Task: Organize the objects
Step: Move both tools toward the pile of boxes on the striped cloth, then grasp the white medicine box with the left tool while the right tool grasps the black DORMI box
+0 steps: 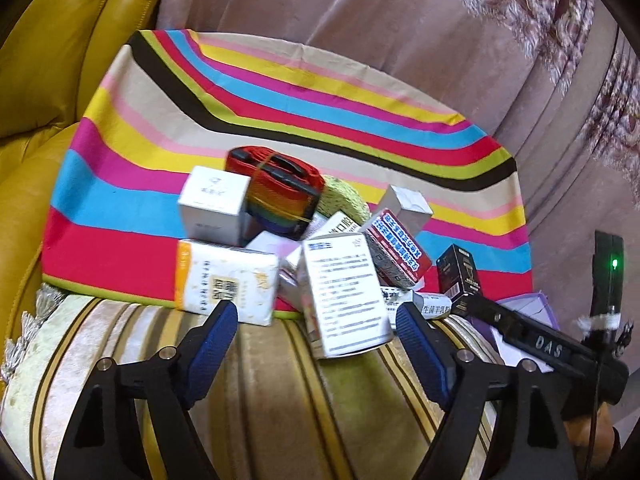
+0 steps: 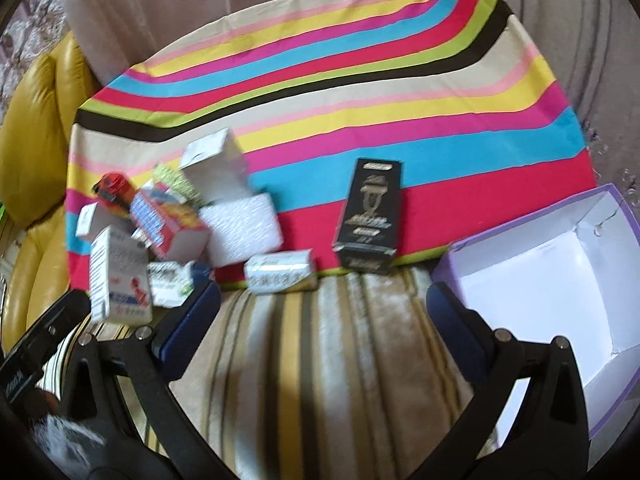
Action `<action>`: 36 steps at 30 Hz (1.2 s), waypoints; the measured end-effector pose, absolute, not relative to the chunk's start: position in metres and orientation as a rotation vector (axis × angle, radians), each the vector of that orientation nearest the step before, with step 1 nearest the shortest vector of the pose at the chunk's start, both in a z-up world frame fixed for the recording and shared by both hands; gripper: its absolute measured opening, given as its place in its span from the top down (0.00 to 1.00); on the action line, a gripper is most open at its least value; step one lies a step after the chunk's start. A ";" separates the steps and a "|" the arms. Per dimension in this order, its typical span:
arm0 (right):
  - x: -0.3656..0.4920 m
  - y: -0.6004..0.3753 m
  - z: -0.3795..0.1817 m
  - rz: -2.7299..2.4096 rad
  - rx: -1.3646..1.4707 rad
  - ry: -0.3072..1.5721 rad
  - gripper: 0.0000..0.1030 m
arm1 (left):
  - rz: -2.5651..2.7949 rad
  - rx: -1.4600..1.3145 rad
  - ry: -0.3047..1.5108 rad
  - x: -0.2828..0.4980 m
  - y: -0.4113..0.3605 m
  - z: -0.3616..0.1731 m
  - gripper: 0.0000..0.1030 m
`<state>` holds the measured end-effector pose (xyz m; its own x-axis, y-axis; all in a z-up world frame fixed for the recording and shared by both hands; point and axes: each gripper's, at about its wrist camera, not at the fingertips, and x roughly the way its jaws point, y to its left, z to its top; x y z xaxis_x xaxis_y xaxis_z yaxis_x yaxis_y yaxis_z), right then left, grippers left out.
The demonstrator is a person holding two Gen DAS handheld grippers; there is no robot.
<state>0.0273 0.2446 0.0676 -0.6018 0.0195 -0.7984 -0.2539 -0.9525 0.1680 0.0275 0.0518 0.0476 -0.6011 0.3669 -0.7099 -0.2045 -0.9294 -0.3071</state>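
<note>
Small boxes and packets heaped left on striped cloth; black box upright, apart; lilac box open, right.

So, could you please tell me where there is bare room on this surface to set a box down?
The far half of the striped cloth is bare. A smaller gap lies between the white box pile and the black box. The purple-rimmed open box is empty. The pile itself is crowded, boxes overlapping at the cloth's near edge.

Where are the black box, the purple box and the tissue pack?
black box (image 2: 370, 216), right wrist view, on its front face.
purple box (image 2: 532, 280), right wrist view, on its white inside floor.
tissue pack (image 1: 226, 280), left wrist view, on its front.
</note>
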 end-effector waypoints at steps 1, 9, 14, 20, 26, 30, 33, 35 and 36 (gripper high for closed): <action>0.027 0.247 0.068 2.643 -1.313 0.404 0.00 | 2.536 -1.199 -0.270 0.026 0.056 0.046 0.21; 0.009 0.266 0.054 2.552 -1.341 0.440 0.03 | 2.505 -1.300 -0.284 0.010 0.063 0.033 0.30; -0.006 0.275 0.047 2.513 -1.360 0.467 0.13 | 2.492 -1.321 -0.283 0.005 0.064 0.028 0.39; -0.020 0.279 0.034 2.489 -1.426 0.487 0.30 | 2.489 -1.340 -0.285 0.003 0.065 0.025 0.56; -0.017 0.283 0.030 2.514 -1.442 0.545 0.57 | 2.498 -1.330 -0.305 0.006 0.062 0.026 0.60; -0.006 0.281 0.037 2.557 -1.402 0.545 0.57 | 2.519 -1.308 -0.301 0.010 0.059 0.030 0.60; 0.004 0.281 0.043 2.582 -1.377 0.549 0.57 | 2.546 -1.270 -0.296 0.016 0.056 0.036 0.60; 0.013 0.280 0.046 2.597 -1.361 0.544 0.57 | 2.557 -1.248 -0.290 0.019 0.054 0.040 0.60; 0.015 0.280 0.048 2.600 -1.357 0.545 0.58 | 2.559 -1.241 -0.287 0.021 0.054 0.041 0.60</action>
